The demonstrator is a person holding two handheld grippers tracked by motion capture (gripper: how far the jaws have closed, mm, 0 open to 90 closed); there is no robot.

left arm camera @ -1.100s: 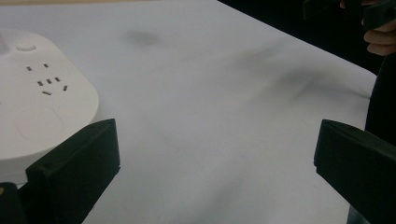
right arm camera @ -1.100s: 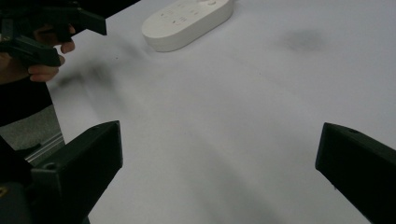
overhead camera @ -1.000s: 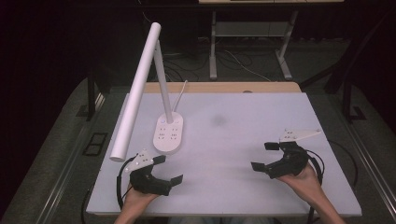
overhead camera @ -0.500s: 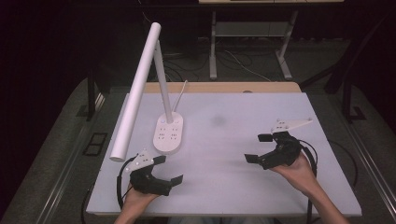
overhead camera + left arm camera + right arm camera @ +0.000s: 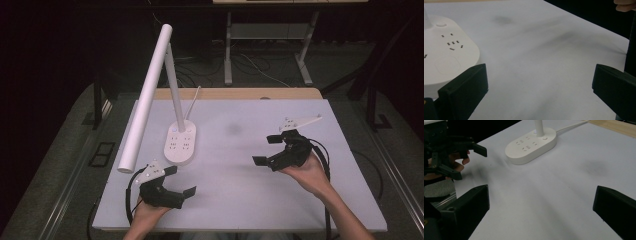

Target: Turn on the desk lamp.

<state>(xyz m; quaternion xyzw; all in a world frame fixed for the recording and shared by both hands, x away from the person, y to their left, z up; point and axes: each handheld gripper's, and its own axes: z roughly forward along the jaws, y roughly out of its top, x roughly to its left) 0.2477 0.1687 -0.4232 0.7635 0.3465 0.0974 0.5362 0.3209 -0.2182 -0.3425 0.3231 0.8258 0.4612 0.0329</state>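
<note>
Jaws wide on both grippers — left gripper (image 5: 170, 189) beside the lamp base (image 5: 180, 145), right gripper (image 5: 272, 150) apart.

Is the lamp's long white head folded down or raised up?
Folded down. The head slopes from the top of the post down toward the table, its low end beside the base.

Black two-jaw left gripper (image 5: 181, 181) and right gripper (image 5: 266, 149); blocky square-ended jaws, grey three-cornered top plates, black trailing cables. Bare forearms, no sleeves.
</note>
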